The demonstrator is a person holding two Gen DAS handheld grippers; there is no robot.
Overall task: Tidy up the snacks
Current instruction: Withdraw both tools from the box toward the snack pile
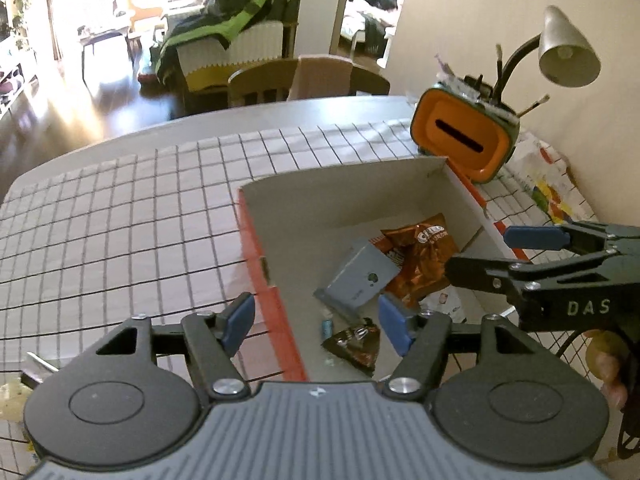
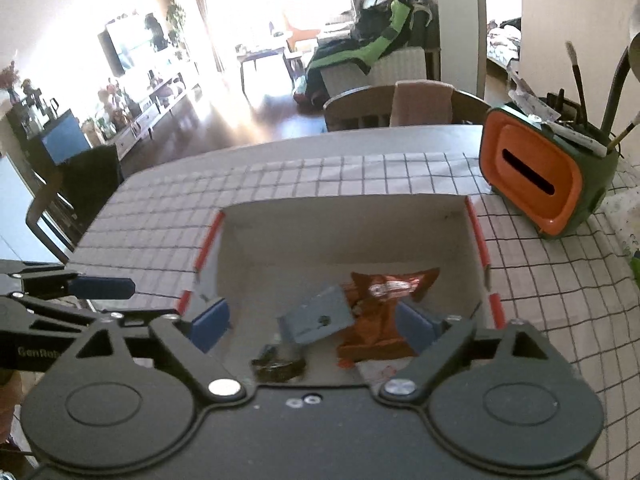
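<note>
An open cardboard box (image 1: 360,184) (image 2: 340,220), red outside and pale inside, stands on the checked tablecloth. In it lie an orange snack bag (image 1: 420,256) (image 2: 372,332), a grey-blue packet (image 1: 356,280) (image 2: 316,320), a dark brown packet (image 1: 356,344) (image 2: 278,364) and a small blue item (image 1: 327,326). My left gripper (image 1: 316,324) (image 2: 120,300) hovers open over the box's left wall, nothing between its blue pads. My right gripper (image 2: 316,322) (image 1: 492,252) hangs open above the box's contents, empty, a little above the orange bag.
An orange and green holder (image 1: 464,140) (image 2: 532,176) with brushes stands right of the box, under a desk lamp (image 1: 568,52). Printed paper (image 1: 548,184) lies by the wall. Bare checked cloth (image 1: 120,220) spreads left of the box. Chairs (image 1: 260,80) stand at the far edge.
</note>
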